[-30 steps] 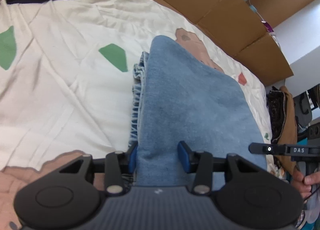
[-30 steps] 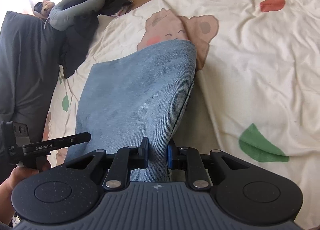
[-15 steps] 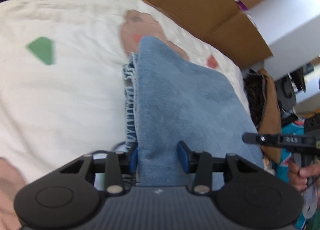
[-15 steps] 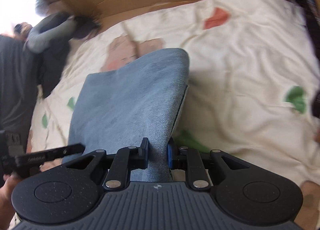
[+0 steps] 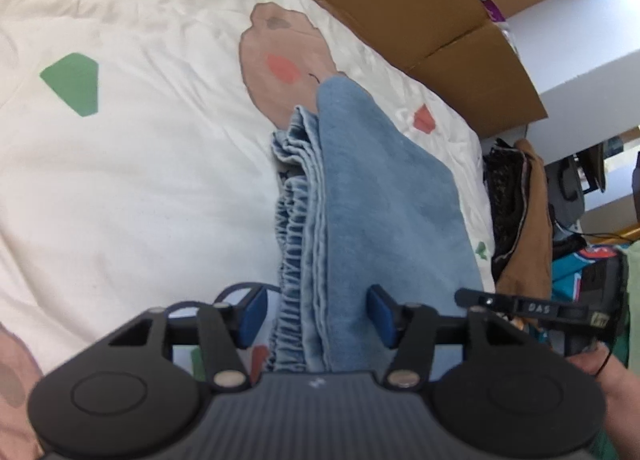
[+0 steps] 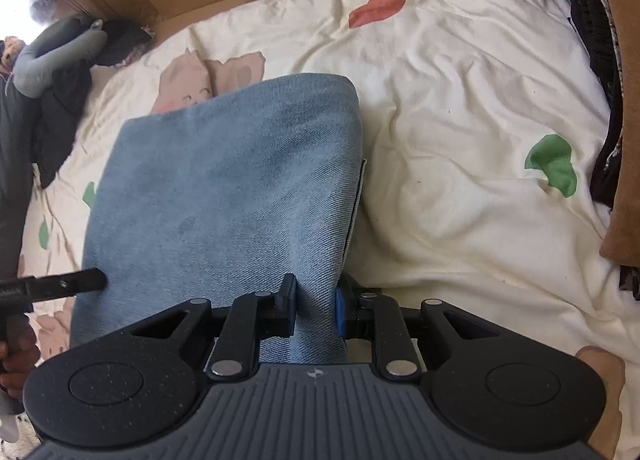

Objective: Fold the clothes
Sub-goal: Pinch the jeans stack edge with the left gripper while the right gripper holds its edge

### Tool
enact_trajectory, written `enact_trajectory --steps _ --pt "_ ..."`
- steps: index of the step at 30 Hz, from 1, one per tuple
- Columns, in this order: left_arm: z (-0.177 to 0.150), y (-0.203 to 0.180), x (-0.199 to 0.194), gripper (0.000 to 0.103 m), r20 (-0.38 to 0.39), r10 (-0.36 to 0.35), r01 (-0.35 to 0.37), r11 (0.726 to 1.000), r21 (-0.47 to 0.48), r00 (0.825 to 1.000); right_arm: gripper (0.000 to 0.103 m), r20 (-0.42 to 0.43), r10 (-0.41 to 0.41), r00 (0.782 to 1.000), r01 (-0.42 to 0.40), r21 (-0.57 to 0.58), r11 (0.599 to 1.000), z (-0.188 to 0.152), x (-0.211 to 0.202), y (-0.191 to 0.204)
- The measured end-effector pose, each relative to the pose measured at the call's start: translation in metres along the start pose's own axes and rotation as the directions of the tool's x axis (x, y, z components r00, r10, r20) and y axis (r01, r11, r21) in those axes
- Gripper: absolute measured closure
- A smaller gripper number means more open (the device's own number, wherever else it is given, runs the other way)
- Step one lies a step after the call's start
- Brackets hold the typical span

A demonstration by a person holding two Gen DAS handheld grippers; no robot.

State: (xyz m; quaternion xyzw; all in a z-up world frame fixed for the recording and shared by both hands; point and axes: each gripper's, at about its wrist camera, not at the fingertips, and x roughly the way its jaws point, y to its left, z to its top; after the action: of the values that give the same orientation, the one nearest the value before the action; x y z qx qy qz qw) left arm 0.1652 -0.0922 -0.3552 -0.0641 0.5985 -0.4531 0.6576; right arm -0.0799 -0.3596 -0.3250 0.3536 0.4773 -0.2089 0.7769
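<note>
the folded light-blue denim garment (image 5: 384,195) lies mid-bed on the cream printed sheet (image 5: 140,179), long axis running ahead from both tongs. left gripper (image 5: 316,316) is opening, pads clear; right gripper (image 6: 314,308) pinches its near edge.

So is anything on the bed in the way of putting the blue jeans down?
Nothing visible. The folded jeans already rest on the cream bedsheet, which is bare around them. The right gripper pinches one edge; the left gripper's jaws are opening, the fabric loose between them.
</note>
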Motion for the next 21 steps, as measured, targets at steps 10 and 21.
enact_trajectory --steps 10,21 --pt "0.008 0.017 0.029 0.024 -0.044 -0.089 0.086 0.993 -0.079 0.995 0.083 -0.011 0.007 1.000 -0.007 0.010 1.000 -0.001 0.007 -0.005" --pt "0.008 0.021 0.036 0.046 -0.038 -0.179 0.172 0.975 -0.142 0.983 0.080 -0.011 0.037 0.999 -0.037 0.047 0.998 0.001 0.006 -0.012"
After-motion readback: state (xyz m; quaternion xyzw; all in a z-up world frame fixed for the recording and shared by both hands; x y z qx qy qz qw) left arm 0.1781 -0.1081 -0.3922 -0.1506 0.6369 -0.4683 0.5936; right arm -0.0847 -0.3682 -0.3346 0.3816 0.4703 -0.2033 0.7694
